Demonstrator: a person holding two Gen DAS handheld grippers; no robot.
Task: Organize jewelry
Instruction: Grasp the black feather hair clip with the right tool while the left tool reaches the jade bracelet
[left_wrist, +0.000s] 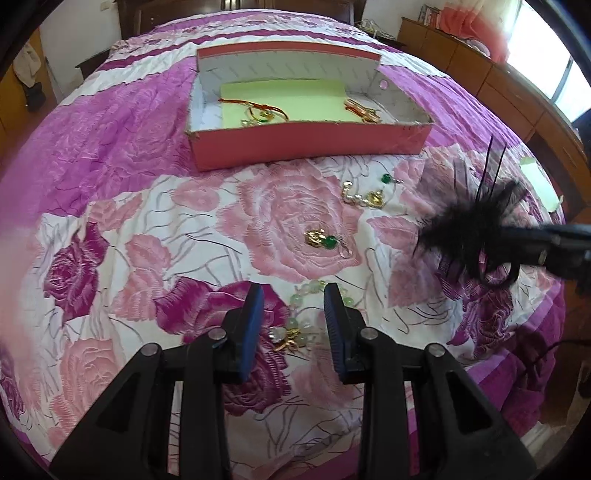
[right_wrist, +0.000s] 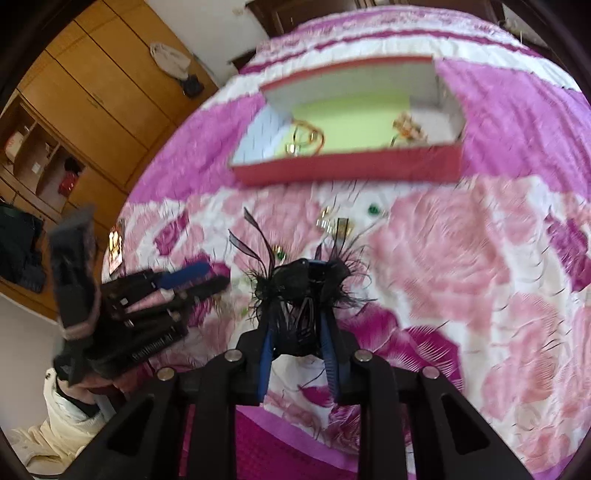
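Here right fingers (right_wrist: 299, 295) clamp black feather hairpiece (right_wrist: 295, 284); left fingers (left_wrist: 293, 295) spread, straddling pale bead bracelet (left_wrist: 295, 325).

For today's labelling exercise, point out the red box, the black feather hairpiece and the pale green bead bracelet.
red box (left_wrist: 295, 142): left wrist view, front wall.
black feather hairpiece (left_wrist: 469, 229): left wrist view, fluffy middle.
pale green bead bracelet (left_wrist: 295, 302): left wrist view, bead strand.

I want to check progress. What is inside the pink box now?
Inside the pink box: a green paper liner, a red-corded piece at left, gold jewelry at right. The near wall hides the front floor.
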